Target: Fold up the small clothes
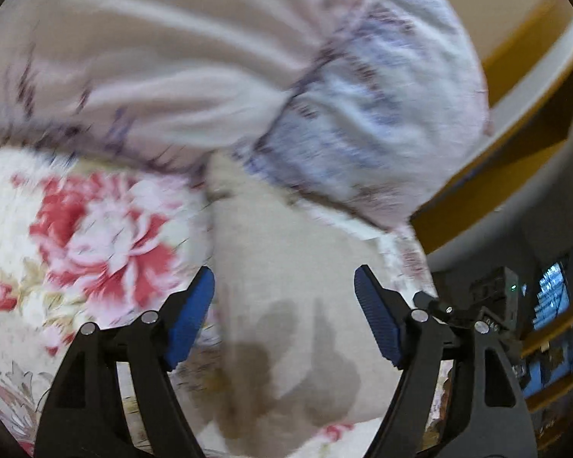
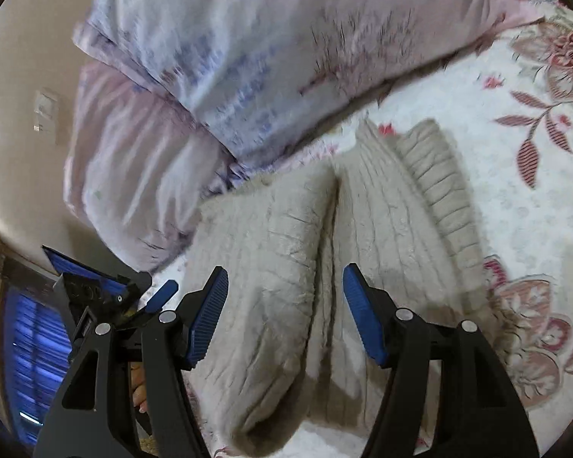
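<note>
A beige ribbed knit garment (image 2: 393, 206) lies folded on the floral bedspread (image 2: 496, 133), with a crease down its middle and a ribbed cuff or hem at its far right. My right gripper (image 2: 284, 273) hovers open just above that crease, with nothing pinched between its blue pads. In the left wrist view the same beige garment (image 1: 286, 236) is blurred, and my left gripper (image 1: 284, 278) stands open over it with its pads apart from the cloth. The left gripper's body (image 2: 95, 290) shows at the left of the right wrist view.
Two pale lilac pillows (image 2: 248, 57) lie just beyond the garment, also seen as pillows (image 1: 210, 57) in the left view. A yellow wooden frame (image 1: 515, 122) runs along the right. A window with blue blinds (image 2: 34, 343) and a wall switch (image 2: 46, 110) are at the left.
</note>
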`<state>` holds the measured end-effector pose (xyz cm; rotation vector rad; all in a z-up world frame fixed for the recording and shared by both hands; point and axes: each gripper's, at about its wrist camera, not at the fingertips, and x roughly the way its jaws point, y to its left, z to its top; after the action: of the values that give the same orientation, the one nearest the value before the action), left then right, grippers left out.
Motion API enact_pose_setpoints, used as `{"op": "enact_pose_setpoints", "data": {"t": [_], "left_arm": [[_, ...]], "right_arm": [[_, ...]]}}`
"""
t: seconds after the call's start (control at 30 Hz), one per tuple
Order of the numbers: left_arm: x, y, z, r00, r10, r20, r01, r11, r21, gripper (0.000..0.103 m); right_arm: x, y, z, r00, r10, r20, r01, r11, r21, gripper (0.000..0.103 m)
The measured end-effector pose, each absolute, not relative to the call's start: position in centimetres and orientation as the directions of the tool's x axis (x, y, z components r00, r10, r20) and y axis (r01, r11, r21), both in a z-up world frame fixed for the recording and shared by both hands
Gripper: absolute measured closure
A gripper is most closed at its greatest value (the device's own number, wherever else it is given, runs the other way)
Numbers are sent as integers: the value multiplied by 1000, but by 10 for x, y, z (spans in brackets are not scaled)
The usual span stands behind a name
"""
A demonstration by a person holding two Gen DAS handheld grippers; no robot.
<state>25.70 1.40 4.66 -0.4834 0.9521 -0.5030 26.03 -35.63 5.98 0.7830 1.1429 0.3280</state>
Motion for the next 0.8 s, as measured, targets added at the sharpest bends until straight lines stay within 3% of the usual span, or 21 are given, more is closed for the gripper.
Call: {"op": "enact_pose_setpoints", "data": {"t": [0.07,0.17,0.43,0.5,0.6,0.8], "left_arm": [[259,17,33,459,-589,-665,161,792,-589,29],[256,16,18,416,-597,-686,158,791,-592,29],[256,5,-2,341,-656,-673,164,746,-645,29],[255,6,-2,340,-661,-668,157,741,-653,29],[255,9,2,345,-668,-660,153,734,-662,26],[251,15,12,369,-675,-639,176,725,-665,24]], "right_arm": [[265,-350,52,377,607,-699,163,700,696,39],[268,-340,45,340,636,-693,152,690,708,53],[284,-337,25,358,682,-638,204,609,766,56],[288,-334,26,360,653,-666,192,647,738,78],[284,-333,45,419,607,-675,118,701,703,85],[264,-341,119,613,435,-659,-43,852,522,86]]}}
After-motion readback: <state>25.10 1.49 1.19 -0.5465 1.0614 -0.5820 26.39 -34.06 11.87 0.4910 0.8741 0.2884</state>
